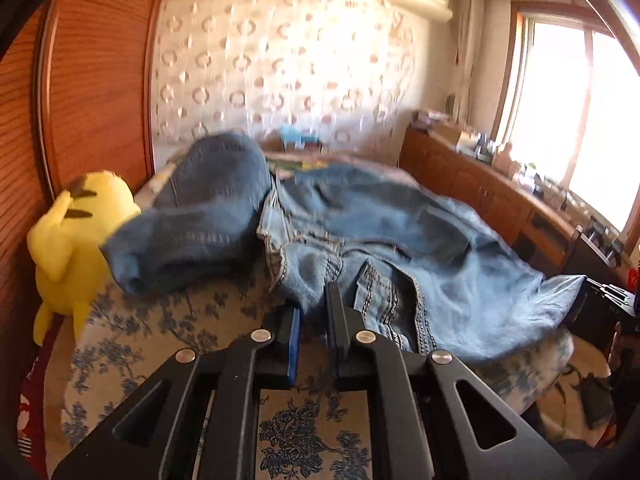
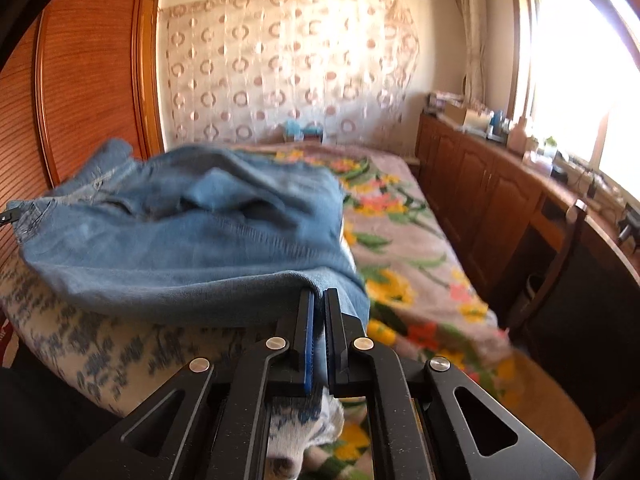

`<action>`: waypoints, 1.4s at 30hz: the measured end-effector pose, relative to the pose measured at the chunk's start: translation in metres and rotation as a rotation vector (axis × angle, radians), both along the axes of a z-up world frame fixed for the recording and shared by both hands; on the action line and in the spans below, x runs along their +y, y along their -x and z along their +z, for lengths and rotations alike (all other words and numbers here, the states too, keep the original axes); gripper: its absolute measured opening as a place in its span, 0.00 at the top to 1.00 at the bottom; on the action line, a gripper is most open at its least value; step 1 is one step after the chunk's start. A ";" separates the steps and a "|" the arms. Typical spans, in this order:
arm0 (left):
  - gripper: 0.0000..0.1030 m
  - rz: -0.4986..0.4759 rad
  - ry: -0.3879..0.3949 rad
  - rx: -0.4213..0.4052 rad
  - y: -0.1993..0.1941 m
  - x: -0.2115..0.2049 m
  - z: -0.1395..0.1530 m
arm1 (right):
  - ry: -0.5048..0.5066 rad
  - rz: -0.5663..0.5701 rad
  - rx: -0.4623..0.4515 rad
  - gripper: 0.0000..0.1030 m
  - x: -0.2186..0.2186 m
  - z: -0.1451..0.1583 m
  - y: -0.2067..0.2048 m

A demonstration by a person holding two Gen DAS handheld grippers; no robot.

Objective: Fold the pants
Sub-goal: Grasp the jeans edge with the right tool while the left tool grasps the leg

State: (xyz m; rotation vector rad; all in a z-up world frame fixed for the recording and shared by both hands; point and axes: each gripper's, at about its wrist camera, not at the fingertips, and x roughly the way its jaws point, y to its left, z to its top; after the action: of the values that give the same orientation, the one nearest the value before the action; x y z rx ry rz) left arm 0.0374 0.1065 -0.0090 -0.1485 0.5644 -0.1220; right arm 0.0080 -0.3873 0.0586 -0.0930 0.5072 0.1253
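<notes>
Blue jeans (image 1: 360, 232) lie rumpled across the bed, with one darker leg (image 1: 208, 208) bunched toward the left. In the left wrist view my left gripper (image 1: 314, 304) is shut on the stitched waist part of the jeans at their near edge, denim pinched between the pads. From the right wrist, the jeans (image 2: 180, 232) spread to the left, lifted off the bed at the near edge. There my right gripper (image 2: 319, 294) is shut on a folded denim edge, its blue pads close together around the cloth.
A yellow plush toy (image 1: 76, 232) sits at the bed's left edge against a wooden wardrobe (image 1: 100, 80). The bed has a blue-flowered cover (image 1: 160, 320) and a bright floral spread (image 2: 400, 240). Low wooden cabinets (image 2: 480, 184) and a chair (image 2: 560, 260) stand to the right, under a window.
</notes>
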 end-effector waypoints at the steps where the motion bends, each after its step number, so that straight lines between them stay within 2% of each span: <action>1: 0.89 0.004 0.004 -0.021 0.006 0.003 0.008 | 0.000 0.002 -0.014 0.96 0.000 0.004 0.003; 7: 0.89 0.007 0.030 -0.097 0.036 0.009 0.038 | 0.008 0.017 -0.102 0.96 0.001 0.023 0.030; 18: 0.90 0.009 0.041 -0.238 0.080 0.010 0.081 | 0.014 0.046 -0.236 0.96 -0.009 0.035 0.073; 23: 0.90 -0.006 0.020 -0.225 0.076 0.010 0.077 | 0.023 0.056 -0.280 0.96 -0.010 0.022 0.076; 27: 0.90 -0.012 0.027 -0.161 0.062 0.011 0.053 | 0.033 0.057 -0.263 0.96 -0.007 0.000 0.061; 32: 0.90 -0.016 0.023 -0.091 0.043 0.006 0.028 | 0.060 0.055 -0.211 0.96 -0.004 -0.031 0.023; 37: 0.90 -0.014 -0.003 -0.067 0.020 0.000 0.022 | 0.100 0.036 -0.170 0.96 -0.001 -0.063 -0.022; 42: 0.90 -0.021 -0.028 -0.062 -0.011 -0.004 0.023 | 0.112 0.024 -0.155 0.96 0.000 -0.078 -0.062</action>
State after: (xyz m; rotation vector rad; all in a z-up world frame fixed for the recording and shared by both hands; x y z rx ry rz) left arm 0.0482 0.1024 0.0142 -0.1111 0.5061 -0.1387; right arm 0.0703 -0.3875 -0.0193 -0.2167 0.3578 0.1125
